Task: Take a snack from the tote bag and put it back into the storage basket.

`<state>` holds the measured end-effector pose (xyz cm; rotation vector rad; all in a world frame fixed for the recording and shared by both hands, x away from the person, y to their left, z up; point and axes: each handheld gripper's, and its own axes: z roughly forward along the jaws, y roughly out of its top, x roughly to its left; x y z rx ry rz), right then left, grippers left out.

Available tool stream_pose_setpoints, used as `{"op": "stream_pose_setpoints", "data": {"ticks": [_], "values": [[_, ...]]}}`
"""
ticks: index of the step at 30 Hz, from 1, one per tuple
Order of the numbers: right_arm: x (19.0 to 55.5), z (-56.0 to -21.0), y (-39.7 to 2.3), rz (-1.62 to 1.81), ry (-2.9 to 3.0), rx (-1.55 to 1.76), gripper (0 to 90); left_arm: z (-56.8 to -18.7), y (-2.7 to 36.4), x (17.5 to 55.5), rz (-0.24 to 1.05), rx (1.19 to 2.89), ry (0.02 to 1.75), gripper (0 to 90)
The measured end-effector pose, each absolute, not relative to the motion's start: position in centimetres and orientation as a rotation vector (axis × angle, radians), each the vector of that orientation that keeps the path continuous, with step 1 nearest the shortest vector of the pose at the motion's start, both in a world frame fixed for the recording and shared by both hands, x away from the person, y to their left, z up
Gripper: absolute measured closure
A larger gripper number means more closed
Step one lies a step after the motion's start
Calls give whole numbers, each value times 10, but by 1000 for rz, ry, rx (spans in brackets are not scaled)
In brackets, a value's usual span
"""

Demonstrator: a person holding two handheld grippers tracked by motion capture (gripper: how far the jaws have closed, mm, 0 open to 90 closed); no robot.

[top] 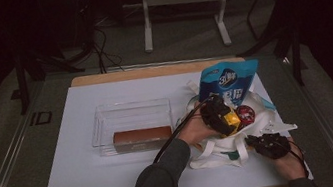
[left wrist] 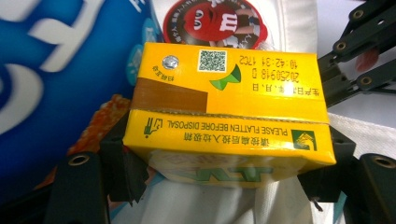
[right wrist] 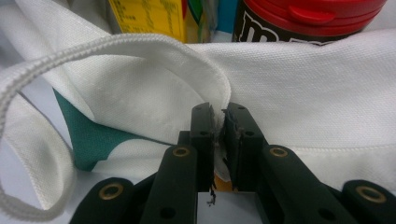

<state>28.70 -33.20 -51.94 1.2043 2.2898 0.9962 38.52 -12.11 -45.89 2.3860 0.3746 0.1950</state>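
Yellow carton (left wrist: 229, 116) level, over white bag (right wrist: 303, 88).

Left tongs (top: 229, 118) jaws spread wide, gripping; right tongs (top: 259, 142) pinched nearly shut; left forearm angled inward.

Wooden-edged table (top: 101, 78) under a white sheet (top: 80, 168) covering nearly the whole top. On the sheet, left of centre: clear plastic bin (top: 129, 113), open top, brown rectangular block (top: 142, 137) inside along its near wall. Right side: white canvas tote (top: 224, 152) with a teal patch, slumped flat on the sheet, handles splayed toward the near edge. Blue snack pouch (top: 230, 81) standing at the tote's far side. Grey floor around the table.
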Motion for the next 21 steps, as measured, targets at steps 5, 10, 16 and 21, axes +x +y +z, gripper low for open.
{"op": "stream_pose_setpoints", "data": {"ticks": [5, 10, 16, 21], "values": [[287, -519, -332, 997, 2290, 1204, 817, -450, -115, 384, 190, 2355, 381, 289], [287, -519, -332, 996, 2289, 1204, 817, -441, -107, 384, 186, 2329, 384, 289], [287, -519, -332, 995, 2288, 1203, 816, -430, -97, 381, 196, 2311, 384, 289], [287, -520, -332, 995, 2287, 1202, 817, -421, -87, 380, 197, 2288, 390, 288]]}}
